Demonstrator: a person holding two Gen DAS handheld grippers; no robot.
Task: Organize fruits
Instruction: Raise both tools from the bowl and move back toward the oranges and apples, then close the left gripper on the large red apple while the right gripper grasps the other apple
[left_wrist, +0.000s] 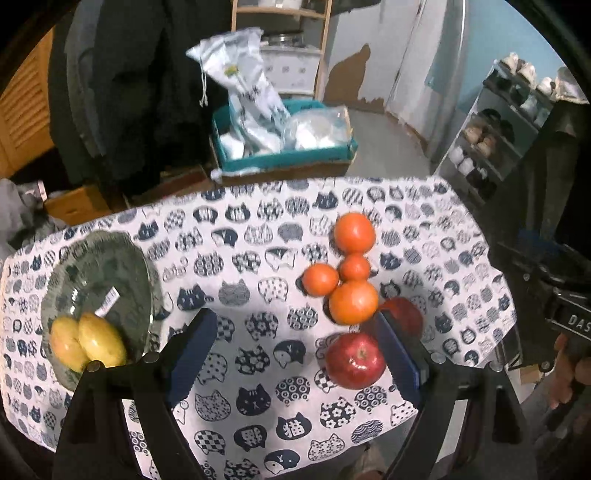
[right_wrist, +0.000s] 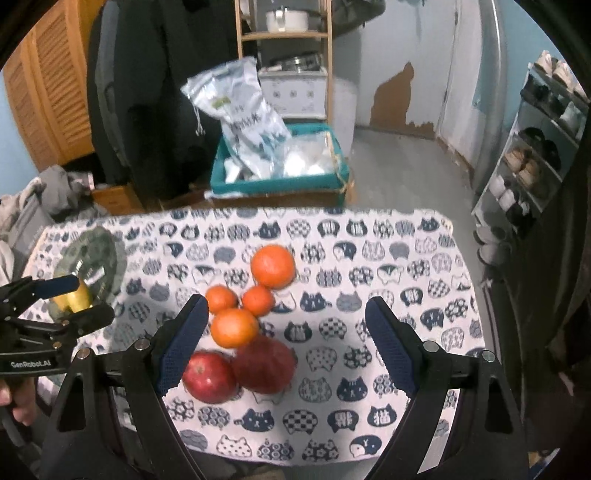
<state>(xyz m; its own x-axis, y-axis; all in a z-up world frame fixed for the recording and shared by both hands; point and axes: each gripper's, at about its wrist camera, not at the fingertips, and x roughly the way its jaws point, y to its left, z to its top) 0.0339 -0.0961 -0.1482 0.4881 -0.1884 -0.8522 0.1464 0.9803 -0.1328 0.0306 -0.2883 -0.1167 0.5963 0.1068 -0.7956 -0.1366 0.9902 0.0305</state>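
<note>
Several oranges (left_wrist: 352, 301) (right_wrist: 233, 327) sit in a cluster on the cat-print tablecloth (left_wrist: 258, 258), with a red apple (left_wrist: 354, 360) (right_wrist: 208, 376) and a dark red pomegranate (left_wrist: 404, 314) (right_wrist: 264, 363) just in front of them. A green glass plate (left_wrist: 110, 273) (right_wrist: 94, 251) at the left holds two yellow fruits (left_wrist: 99, 341). My left gripper (left_wrist: 295, 332) is open and empty above the cloth, the apple beside its right finger. My right gripper (right_wrist: 284, 321) is open and empty, the apple and pomegranate between its fingers near the left one.
Beyond the table's far edge stands a teal box (left_wrist: 284, 158) (right_wrist: 277, 177) with white bags. A shoe rack (left_wrist: 491, 140) (right_wrist: 532, 162) is at the right. Dark coats hang at the back left. The left gripper's body (right_wrist: 44, 321) shows near the plate.
</note>
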